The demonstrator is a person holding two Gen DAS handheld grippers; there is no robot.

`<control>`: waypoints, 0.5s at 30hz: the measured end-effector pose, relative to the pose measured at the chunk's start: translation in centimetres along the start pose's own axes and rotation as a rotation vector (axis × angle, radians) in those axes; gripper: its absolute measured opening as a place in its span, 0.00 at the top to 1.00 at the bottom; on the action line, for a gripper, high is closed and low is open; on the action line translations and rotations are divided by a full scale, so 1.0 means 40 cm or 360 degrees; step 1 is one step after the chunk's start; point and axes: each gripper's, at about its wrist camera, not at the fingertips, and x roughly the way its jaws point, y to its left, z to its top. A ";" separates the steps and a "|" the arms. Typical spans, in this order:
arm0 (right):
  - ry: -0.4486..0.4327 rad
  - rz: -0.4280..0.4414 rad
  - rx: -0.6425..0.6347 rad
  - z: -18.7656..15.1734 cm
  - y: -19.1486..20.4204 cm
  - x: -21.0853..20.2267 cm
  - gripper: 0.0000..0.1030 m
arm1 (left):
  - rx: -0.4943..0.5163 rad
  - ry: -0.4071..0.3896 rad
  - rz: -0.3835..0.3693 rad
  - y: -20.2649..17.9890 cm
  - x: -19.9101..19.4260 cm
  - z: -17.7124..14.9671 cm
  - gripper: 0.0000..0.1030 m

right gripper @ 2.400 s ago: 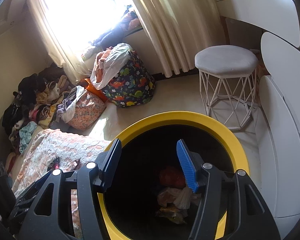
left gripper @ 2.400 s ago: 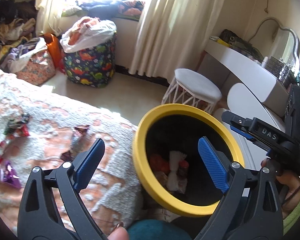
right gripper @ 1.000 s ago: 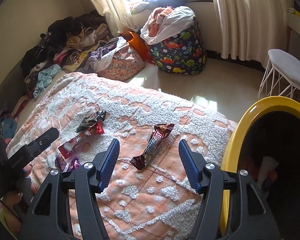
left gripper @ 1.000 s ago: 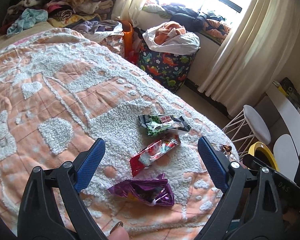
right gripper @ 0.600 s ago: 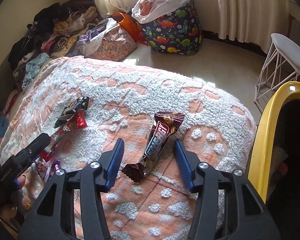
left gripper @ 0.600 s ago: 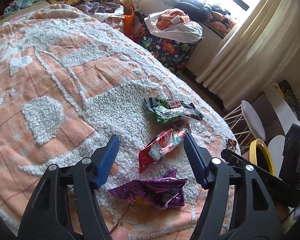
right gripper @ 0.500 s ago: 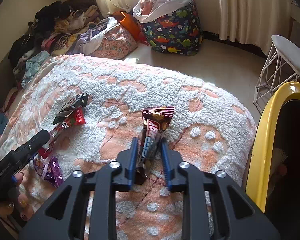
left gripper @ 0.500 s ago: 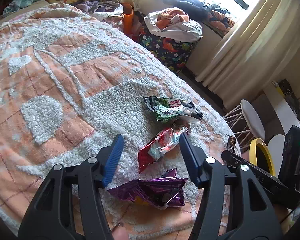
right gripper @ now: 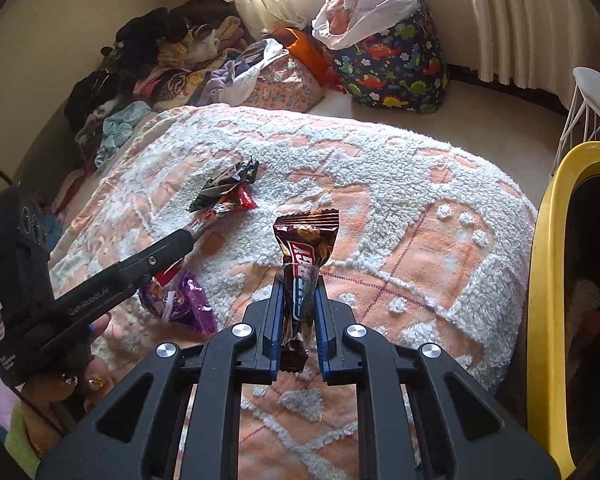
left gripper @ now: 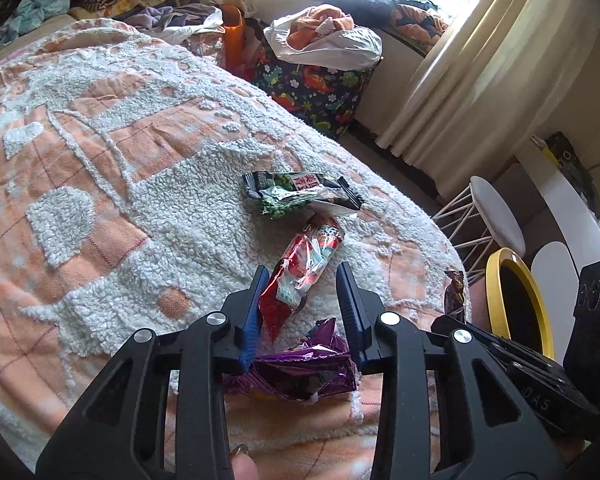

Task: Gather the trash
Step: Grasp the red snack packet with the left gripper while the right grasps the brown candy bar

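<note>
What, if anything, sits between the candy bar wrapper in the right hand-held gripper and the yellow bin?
Nothing visible: only bare blanket lies between the wrapper, clamped in the right hand-held gripper, and the bin.

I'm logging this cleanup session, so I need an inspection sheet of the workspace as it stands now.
Surface: bedspread, orange and white, tufted.
Job's things: brown wrapper clamped upright in right tool; red wrapper between left tool's fingers, not yet pinched; green wrapper and purple wrapper lying on the bedspread; yellow bin beside the bed, trash inside.
Clutter: clothes pile, dinosaur bag.
Grippers: left open, right shut.
Cables: nothing seen.
Surroundings: curtains, white stool.
</note>
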 end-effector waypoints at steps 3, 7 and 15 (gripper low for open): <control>-0.0019 0.0012 -0.0017 -0.008 0.006 -0.025 0.87 | 0.0032 -0.0007 -0.0010 -0.020 -0.007 -0.002 0.90; -0.0042 0.0017 -0.0022 -0.017 0.002 -0.055 0.87 | 0.0064 -0.0026 -0.0025 -0.045 -0.019 -0.002 0.90; -0.0096 0.0003 -0.0001 -0.029 -0.026 -0.117 0.87 | 0.0134 -0.0057 -0.0093 -0.111 -0.054 -0.006 0.91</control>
